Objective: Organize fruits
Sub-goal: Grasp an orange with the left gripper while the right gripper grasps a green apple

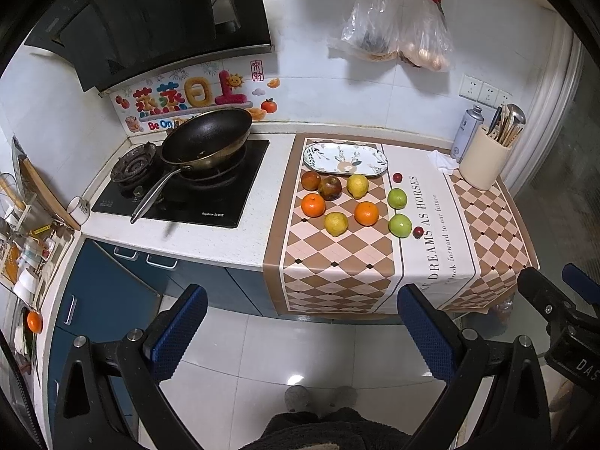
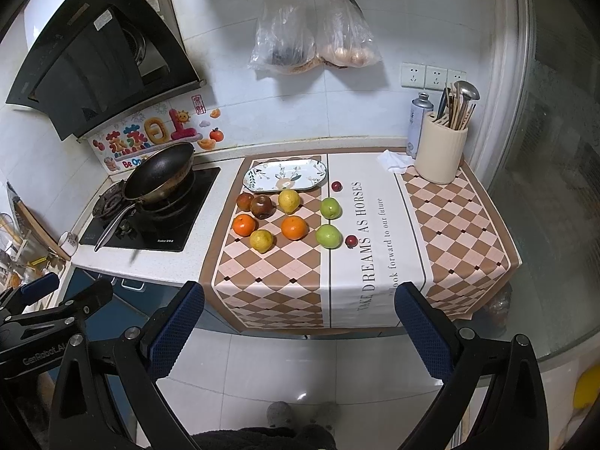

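Several fruits lie on the checked cloth [image 1: 337, 273] in front of an empty oval plate [image 1: 345, 158] [image 2: 285, 177]: two dark brown fruits [image 1: 330, 187], two oranges [image 1: 366, 213] [image 2: 294, 227], two yellow pears [image 1: 357, 185] [image 2: 261, 240], two green apples [image 1: 399, 225] [image 2: 328, 236] and two small red fruits [image 1: 418, 231] [image 2: 351, 240]. My left gripper [image 1: 302, 333] is open and empty, held well back over the floor. My right gripper [image 2: 300, 332] is open and empty too, also back from the counter.
A black wok [image 1: 206, 138] sits on the gas hob [image 1: 180, 191] at the left. A cream utensil holder [image 1: 485, 157] and a spray can [image 1: 465, 131] stand at the back right. Plastic bags [image 1: 393, 26] and scissors hang on the wall.
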